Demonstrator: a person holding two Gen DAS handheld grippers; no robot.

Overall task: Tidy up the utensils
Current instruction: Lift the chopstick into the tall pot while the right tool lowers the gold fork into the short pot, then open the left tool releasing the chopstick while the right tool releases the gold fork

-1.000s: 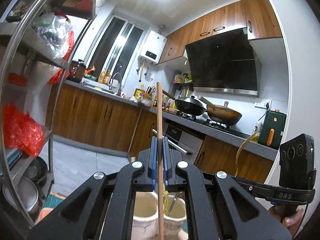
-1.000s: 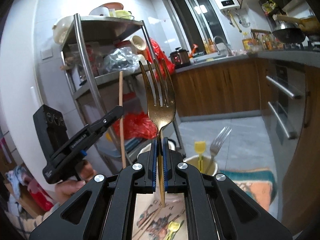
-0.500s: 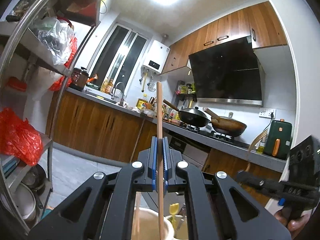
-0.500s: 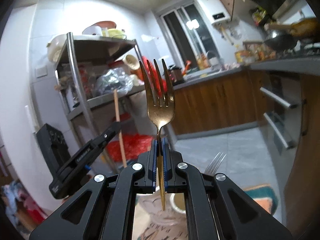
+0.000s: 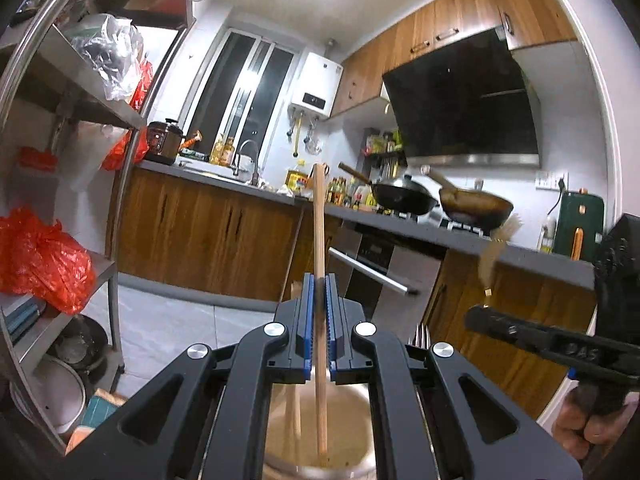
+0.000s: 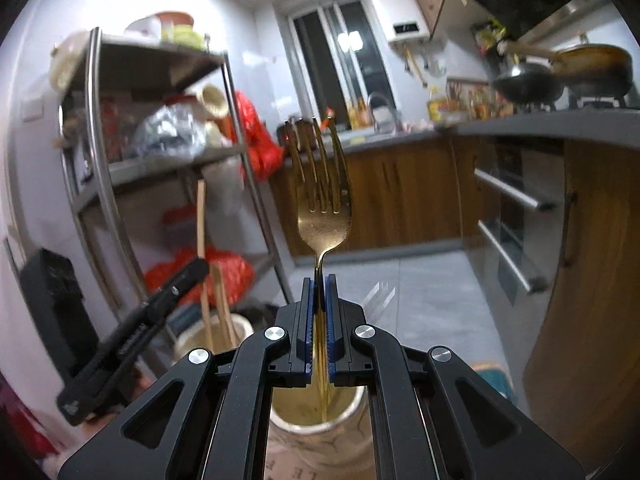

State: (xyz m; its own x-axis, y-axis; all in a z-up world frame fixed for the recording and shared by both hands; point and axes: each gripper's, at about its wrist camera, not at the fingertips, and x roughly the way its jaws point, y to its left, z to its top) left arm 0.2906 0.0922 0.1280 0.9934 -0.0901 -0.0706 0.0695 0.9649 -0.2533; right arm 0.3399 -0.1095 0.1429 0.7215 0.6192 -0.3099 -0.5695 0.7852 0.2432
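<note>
My left gripper (image 5: 319, 284) is shut on a wooden chopstick (image 5: 319, 220) that stands upright. Its lower end reaches down inside a cream holder cup (image 5: 352, 420), beside another chopstick (image 5: 295, 412). My right gripper (image 6: 319, 284) is shut on a gold fork (image 6: 322, 216), tines up. The tip of the fork's handle dips into a second cream cup (image 6: 320, 448) right below. In the right wrist view the left gripper (image 6: 200, 268) hovers over the chopstick cup (image 6: 188, 344) at the left. In the left wrist view the right gripper (image 5: 474, 316) holds the blurred fork (image 5: 490, 256).
A metal shelf rack (image 6: 96, 168) with red bags (image 5: 44, 260) stands at the left. Wooden cabinets and a counter with two woks (image 5: 472, 206) run along the back. An oven handle (image 5: 368, 272) juts out. Silver fork tines (image 5: 420, 334) show behind the left fingers.
Both grippers have sunk toward the cups. The chopstick's lower end now sits deep in its cup, and the fork's handle tip has entered the other cup.
</note>
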